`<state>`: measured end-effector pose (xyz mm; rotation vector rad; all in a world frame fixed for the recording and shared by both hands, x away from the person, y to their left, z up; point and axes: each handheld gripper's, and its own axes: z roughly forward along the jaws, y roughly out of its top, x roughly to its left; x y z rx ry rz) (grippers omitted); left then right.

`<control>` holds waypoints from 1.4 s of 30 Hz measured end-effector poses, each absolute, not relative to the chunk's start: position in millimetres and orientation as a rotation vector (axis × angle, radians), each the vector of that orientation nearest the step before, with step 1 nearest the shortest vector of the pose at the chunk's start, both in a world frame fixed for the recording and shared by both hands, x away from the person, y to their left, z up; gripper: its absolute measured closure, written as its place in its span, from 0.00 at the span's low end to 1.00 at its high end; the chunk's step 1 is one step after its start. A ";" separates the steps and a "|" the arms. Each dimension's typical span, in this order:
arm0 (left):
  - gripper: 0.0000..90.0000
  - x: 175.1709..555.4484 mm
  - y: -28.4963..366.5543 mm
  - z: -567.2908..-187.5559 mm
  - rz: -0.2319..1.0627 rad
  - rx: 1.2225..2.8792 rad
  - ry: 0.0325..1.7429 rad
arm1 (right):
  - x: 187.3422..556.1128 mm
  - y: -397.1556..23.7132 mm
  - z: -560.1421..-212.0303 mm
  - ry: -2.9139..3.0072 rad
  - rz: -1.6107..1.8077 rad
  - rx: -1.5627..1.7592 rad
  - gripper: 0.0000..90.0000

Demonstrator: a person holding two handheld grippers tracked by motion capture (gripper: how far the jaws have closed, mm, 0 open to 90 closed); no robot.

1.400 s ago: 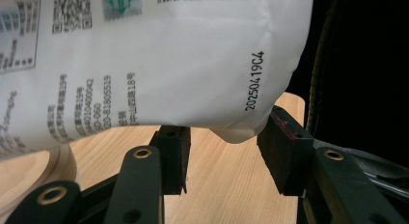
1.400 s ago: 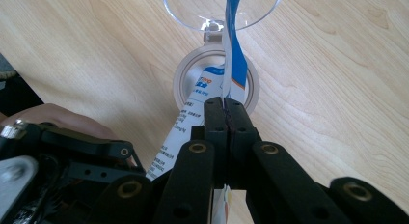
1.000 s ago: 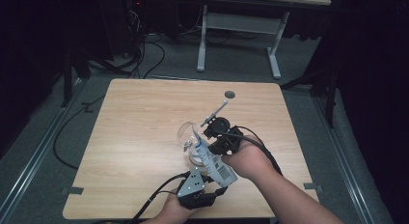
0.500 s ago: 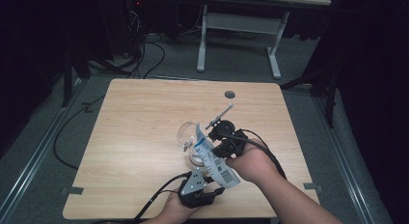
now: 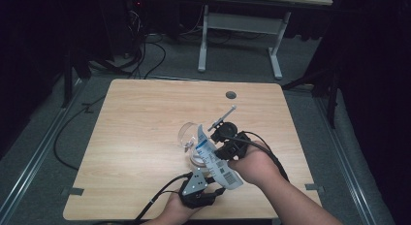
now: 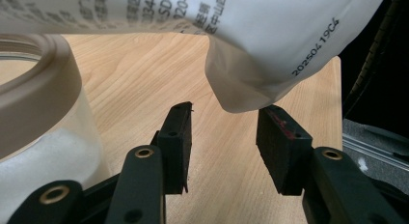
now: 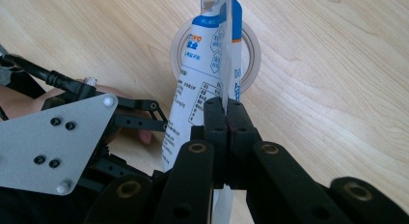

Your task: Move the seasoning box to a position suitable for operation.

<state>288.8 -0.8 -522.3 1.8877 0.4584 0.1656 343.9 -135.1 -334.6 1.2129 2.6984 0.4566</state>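
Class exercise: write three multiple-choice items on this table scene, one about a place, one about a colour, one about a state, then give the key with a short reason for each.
1. Where is the pouch's top end?
A. Over the jar's mouth
B. On the floor
C. At the table's far edge

2. What colours is the pouch?
A. Red and black
B. White and blue
C. Green

3. How is the right gripper?
A. Open
B. Shut on the pouch
C. Shut on the jar

Key: A, its top overlaps the jar's rim; B, white with blue print; B, the fingers pinch its seam.
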 end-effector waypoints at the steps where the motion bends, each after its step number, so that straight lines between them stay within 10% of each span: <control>1: 0.63 289.3 -0.6 -522.5 0.163 1.888 0.461 | 343.4 -135.4 -334.3 2.699 0.454 1.214 1.00; 20: 0.62 280.8 11.0 -519.3 0.220 1.921 0.431 | 345.5 -133.3 -329.4 2.687 0.479 1.194 1.00; 42: 0.61 316.1 146.0 -514.4 0.384 1.833 0.712 | 347.3 -148.4 -324.2 2.679 0.482 1.188 1.00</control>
